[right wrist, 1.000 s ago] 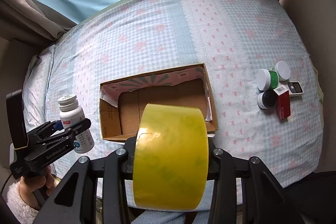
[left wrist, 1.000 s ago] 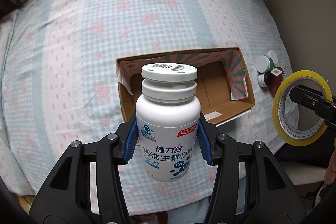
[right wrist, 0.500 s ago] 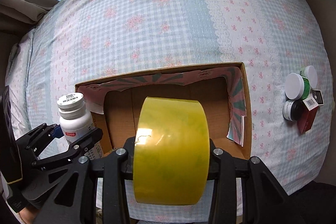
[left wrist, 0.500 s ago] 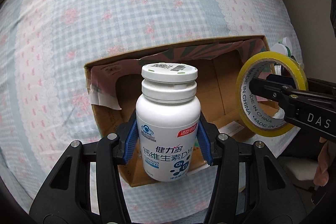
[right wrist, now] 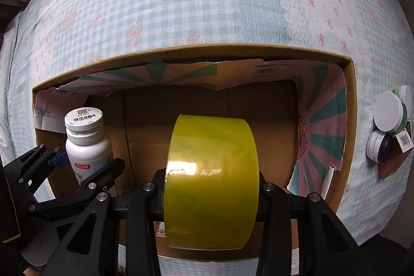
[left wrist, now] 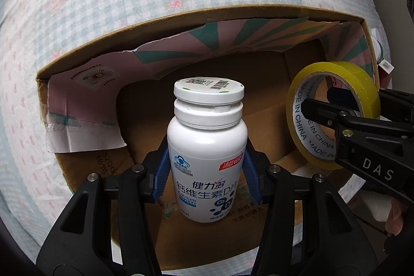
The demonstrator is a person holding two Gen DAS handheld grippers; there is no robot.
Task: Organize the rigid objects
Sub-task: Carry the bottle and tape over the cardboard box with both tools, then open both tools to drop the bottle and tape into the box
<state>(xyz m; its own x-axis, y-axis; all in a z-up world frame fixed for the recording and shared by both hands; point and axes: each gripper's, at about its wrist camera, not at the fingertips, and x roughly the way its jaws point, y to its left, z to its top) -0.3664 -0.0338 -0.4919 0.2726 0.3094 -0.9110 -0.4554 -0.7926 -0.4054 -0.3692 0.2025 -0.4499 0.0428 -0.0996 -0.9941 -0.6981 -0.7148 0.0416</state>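
- Left gripper (left wrist: 206, 172): clamped on a white supplement bottle (left wrist: 206, 146), blue pads (left wrist: 163, 172) pressing its lower sides. Bottle upright, cap with barcode sticker on top, held over the left part of the open cardboard box (left wrist: 258, 14).
- Right gripper (right wrist: 211, 188): clamped on a roll of yellow tape (right wrist: 211, 180), gripped across its width, roll on edge, over the middle of the box (right wrist: 233, 48).
- From the left wrist view, the tape roll (left wrist: 333, 113) sits to the right of the bottle, near but apart.
- Box lies on a checked bedsheet (right wrist: 181, 4) with pink flowers; inner flaps printed pink and green.
- Right of the box, on the sheet: small white-lidded jars (right wrist: 388, 113), a dark jar (right wrist: 379, 146), a red carton (right wrist: 393, 164), clustered together.
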